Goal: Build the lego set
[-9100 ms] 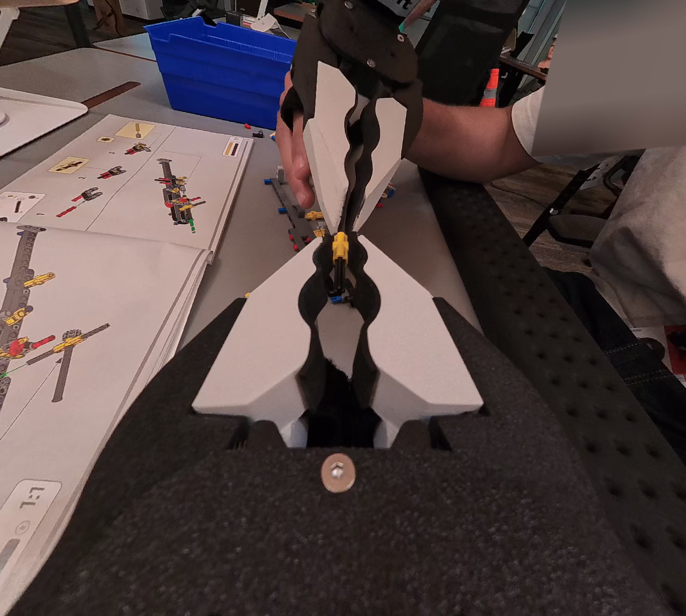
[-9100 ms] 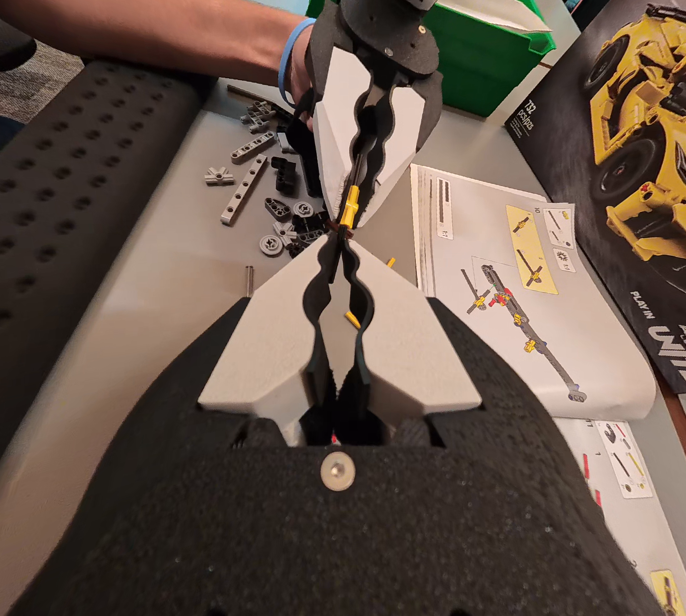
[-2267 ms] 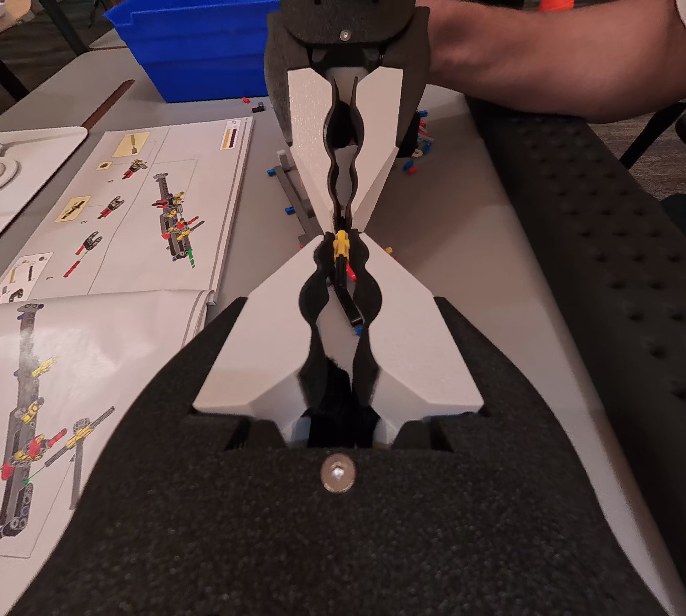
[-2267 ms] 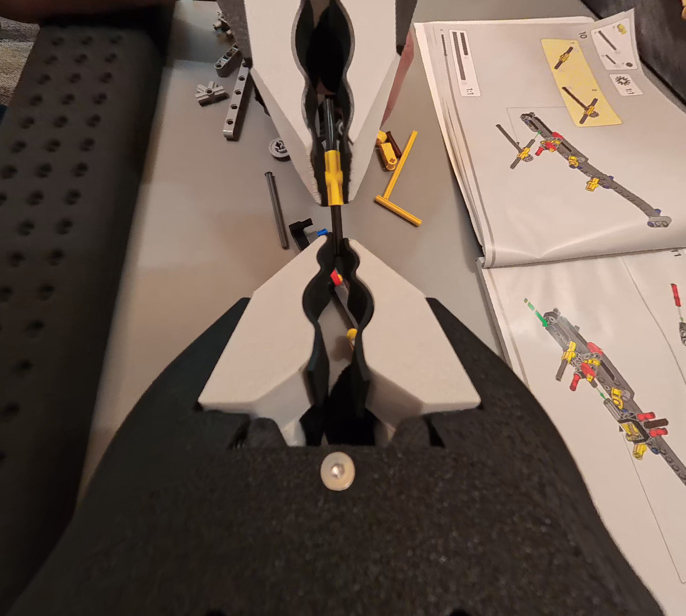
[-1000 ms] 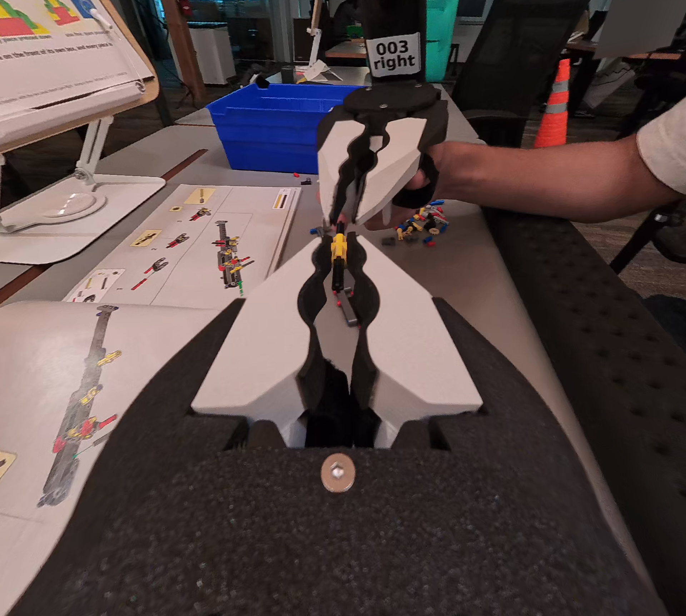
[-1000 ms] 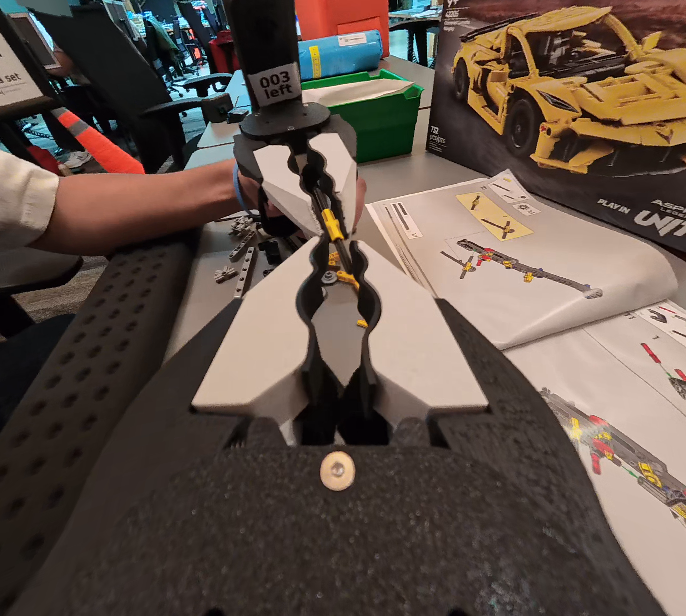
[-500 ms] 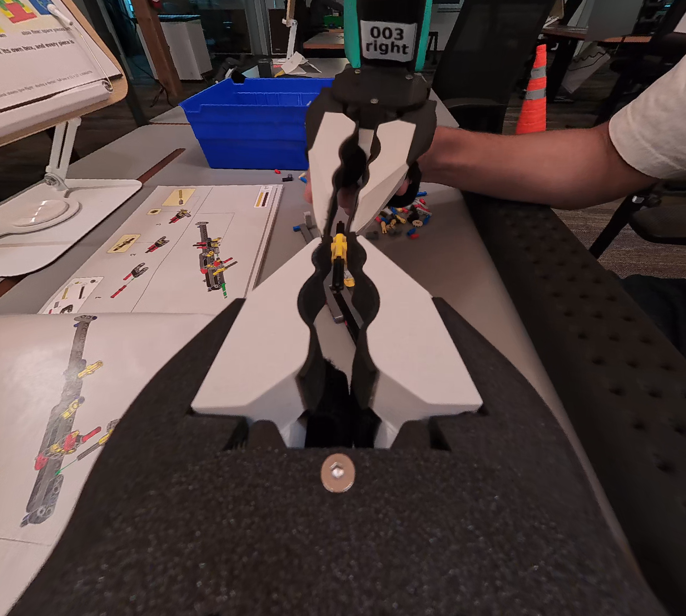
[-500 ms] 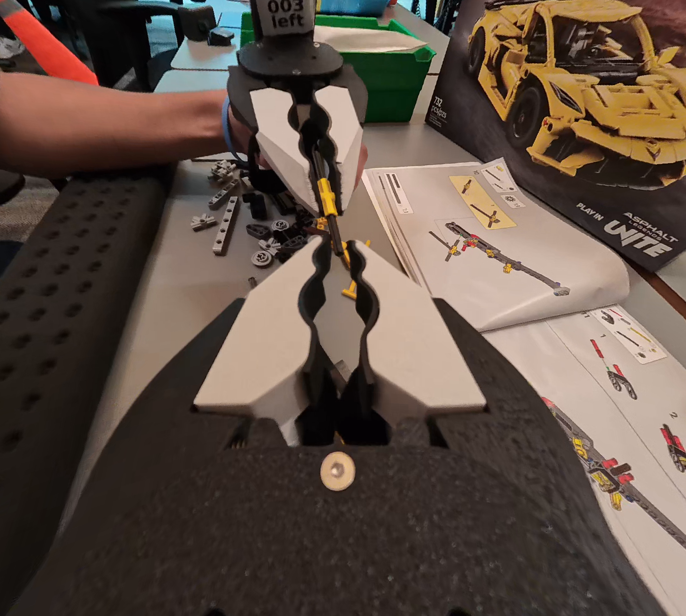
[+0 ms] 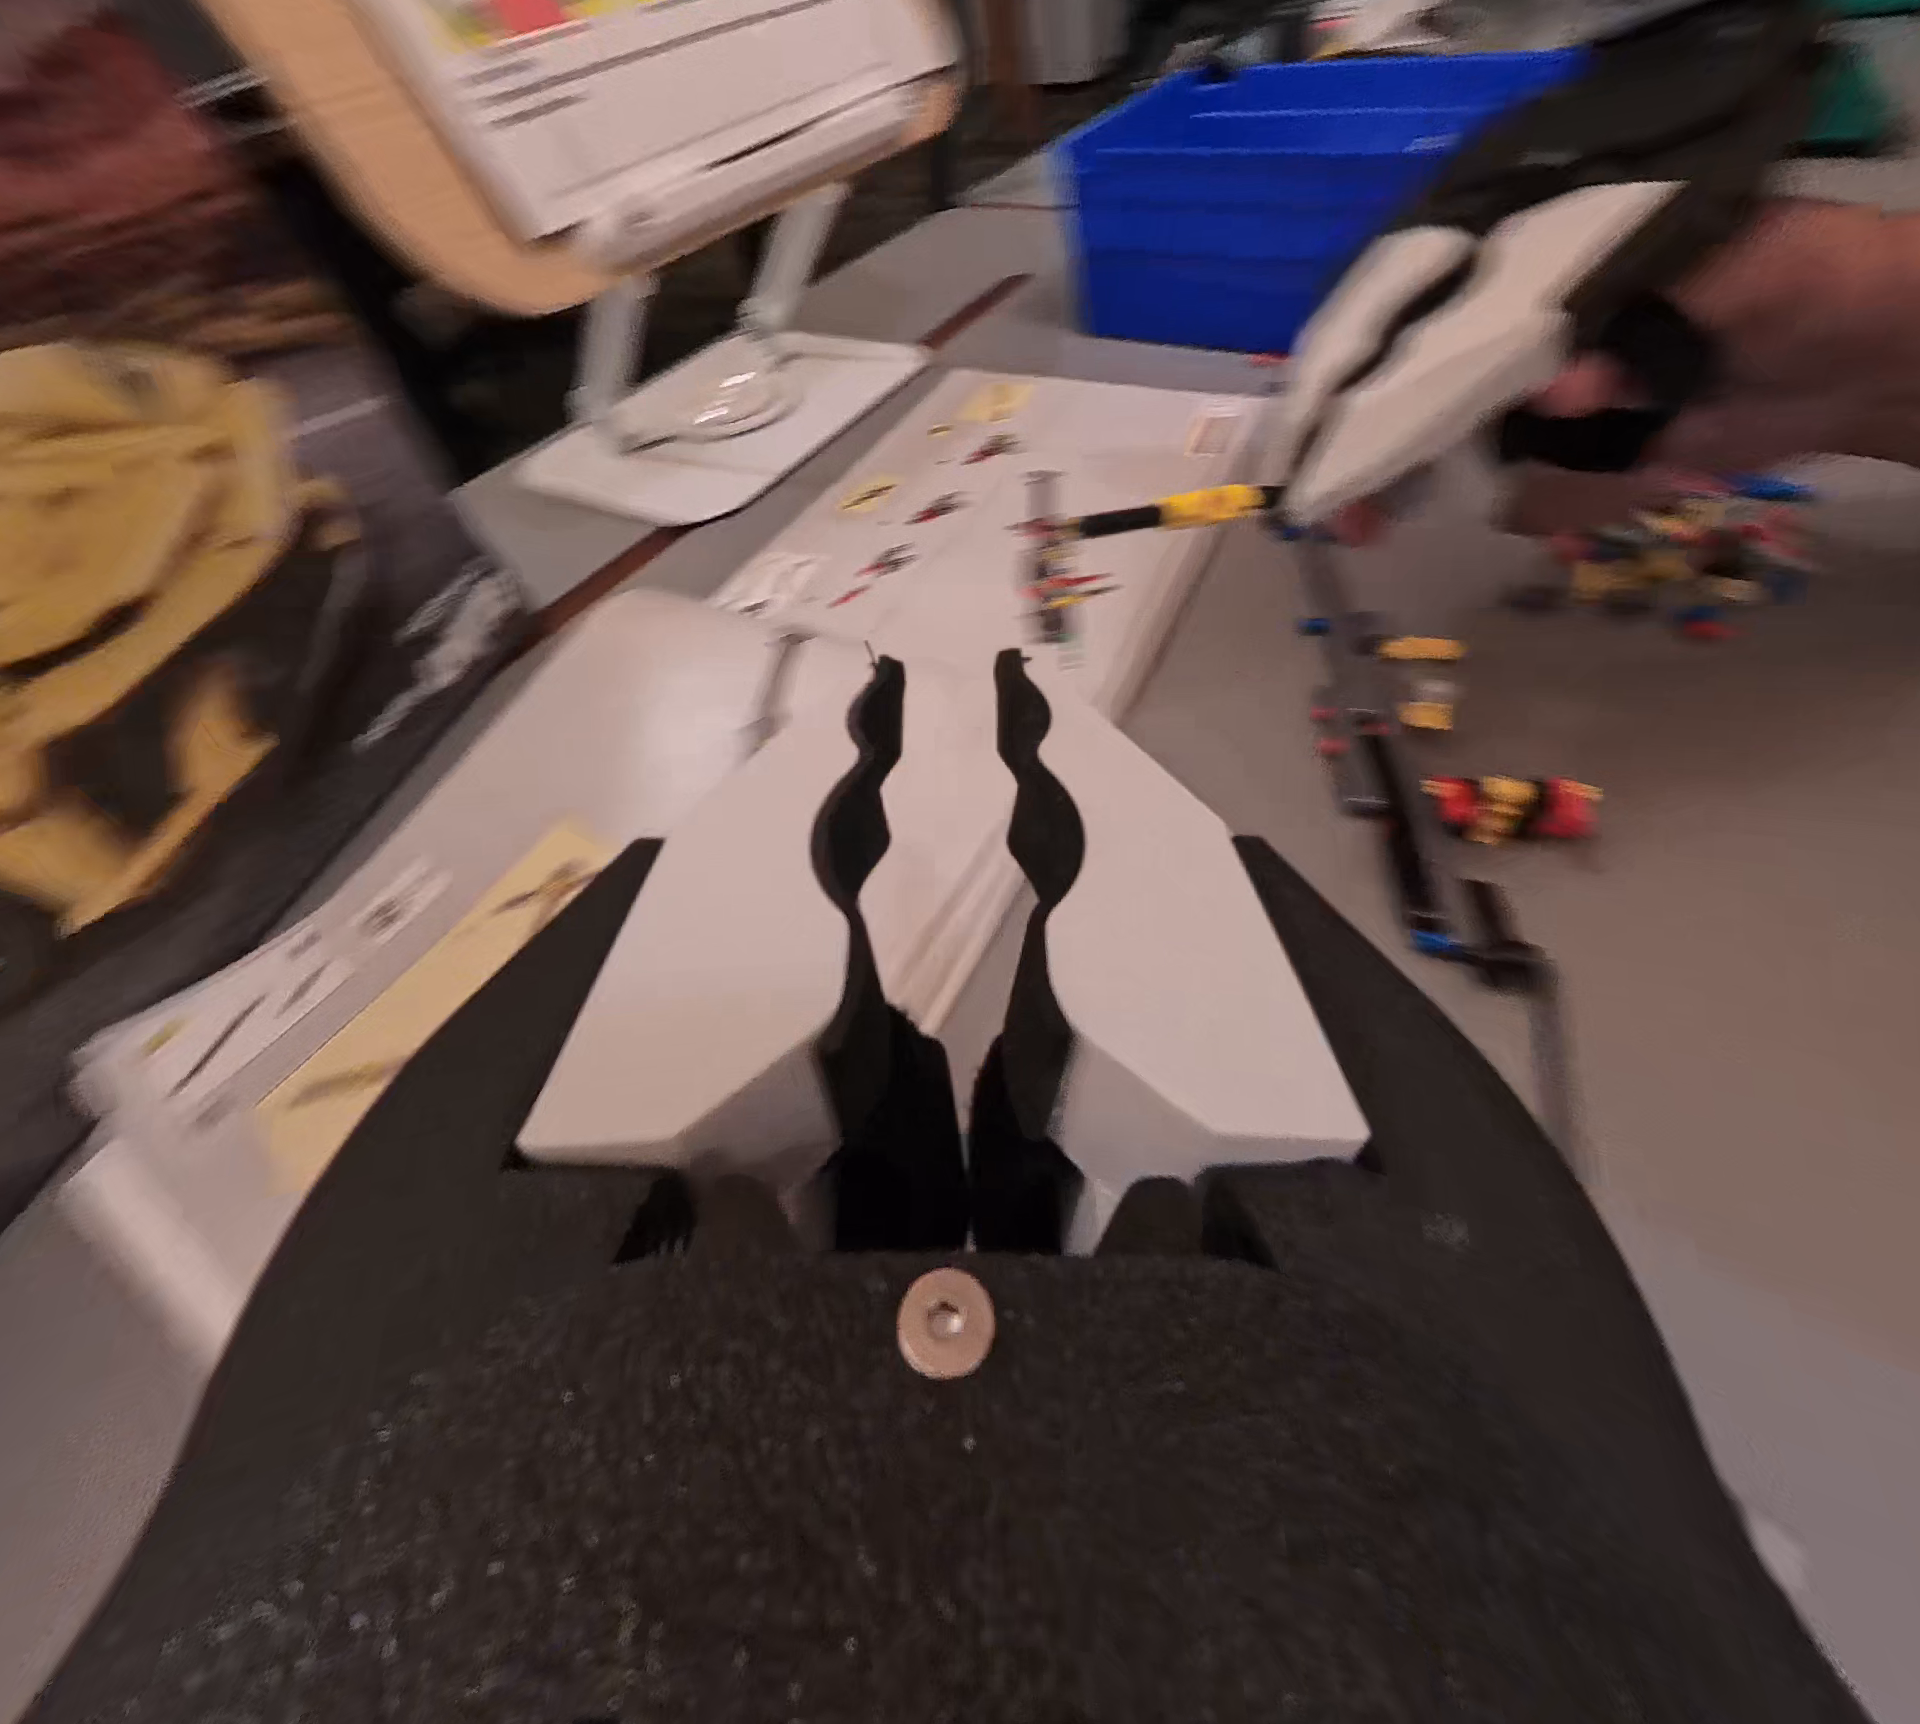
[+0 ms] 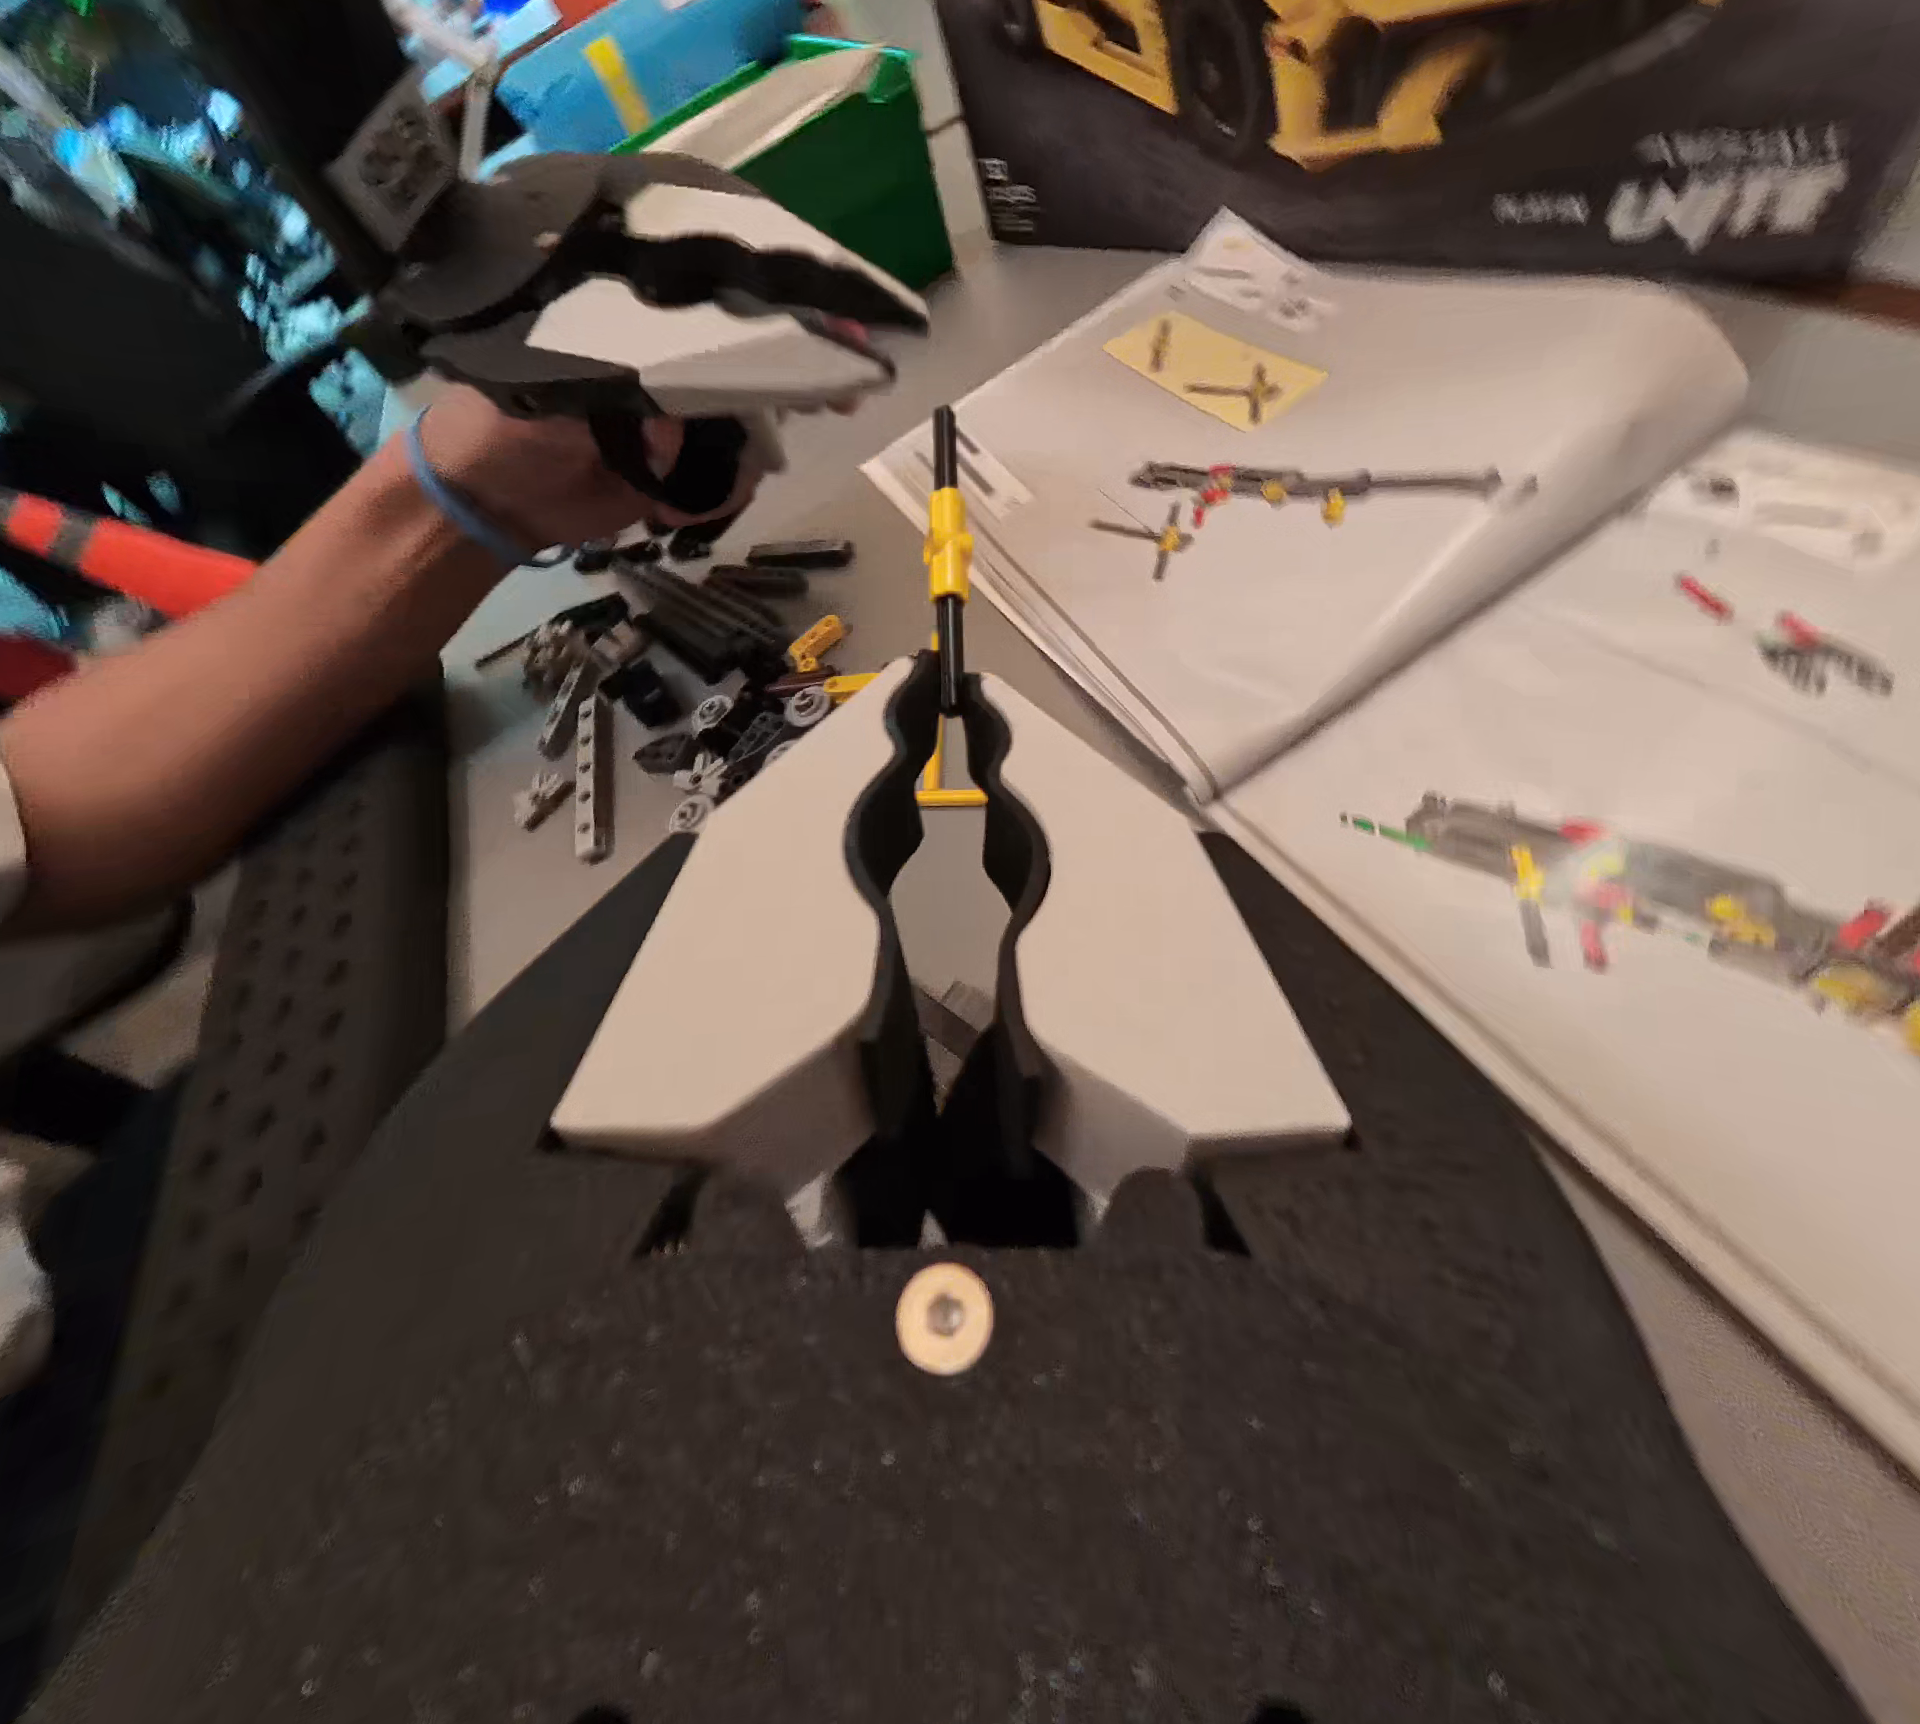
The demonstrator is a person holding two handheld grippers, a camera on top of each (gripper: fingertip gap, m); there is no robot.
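Observation:
My right gripper [image 10: 940, 682] is shut on a thin black axle that carries a yellow connector [image 10: 948, 544]. The axle stands up past the fingertips, above the table. In the left wrist view this gripper [image 9: 1299, 498] is at the upper right, and the axle with the yellow connector [image 9: 1179, 516] points left from it. My left gripper [image 9: 945, 666] is open and empty over the instruction booklet [image 9: 1101, 469]. In the right wrist view the left gripper [image 10: 904, 344] is to the upper left of the axle, apart from it. Both views are motion-blurred.
A long dark beam assembly [image 9: 1382, 801] and a small red and yellow piece [image 9: 1507, 810] lie on the grey table. Loose grey and black parts [image 10: 675, 687] lie below the left hand. The open booklet [image 10: 1455, 635], the set's box [image 10: 1403, 12], a green bin [image 10: 831, 157] and a blue bin [image 9: 1247, 220] ring the area. The tips of one gripper are about 10 cm away from the tips of the other.
My left gripper has opened, let go of the axle and swung away to the left. My right gripper keeps the axle with the yellow connector on its own.

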